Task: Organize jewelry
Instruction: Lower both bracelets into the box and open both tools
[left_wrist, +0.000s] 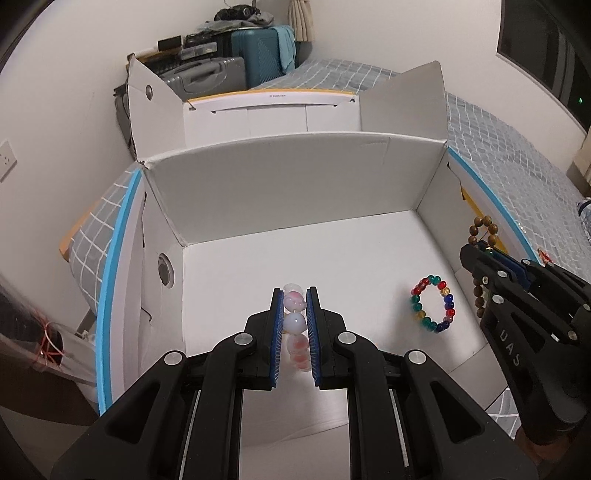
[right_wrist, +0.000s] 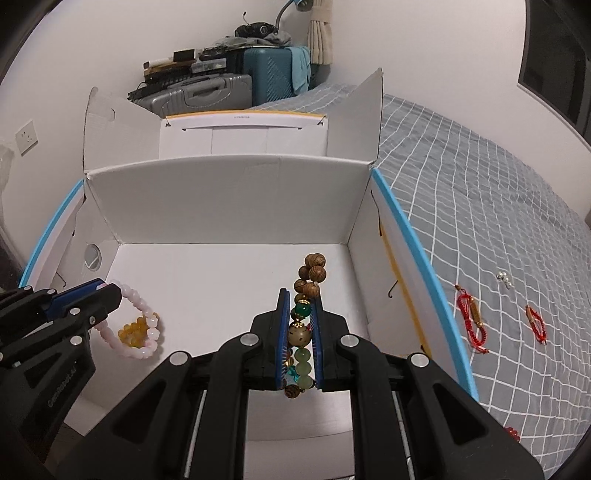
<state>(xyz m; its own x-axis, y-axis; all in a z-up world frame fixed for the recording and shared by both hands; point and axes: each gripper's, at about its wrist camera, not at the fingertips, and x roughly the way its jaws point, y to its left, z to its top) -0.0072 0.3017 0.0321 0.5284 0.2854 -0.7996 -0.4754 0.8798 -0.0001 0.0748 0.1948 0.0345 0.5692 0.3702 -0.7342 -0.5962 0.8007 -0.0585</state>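
Pink bracelet (left_wrist: 295, 325) gripped, yellow beads (right_wrist: 133, 330) (right view only)

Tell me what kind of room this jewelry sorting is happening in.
Most likely a bedroom. The white box sits on a bed with a grey checked cover, suitcases are stacked against the far wall, and a tied-back curtain hangs beside them.

Both grippers are chunky matte black plastic with blue ribbed pads lining the jaws. Round silver screws sit at the linkage pivots. The left gripper (left_wrist: 294, 325) carries faint raised lettering on its side, and so does the right gripper (right_wrist: 300, 325).
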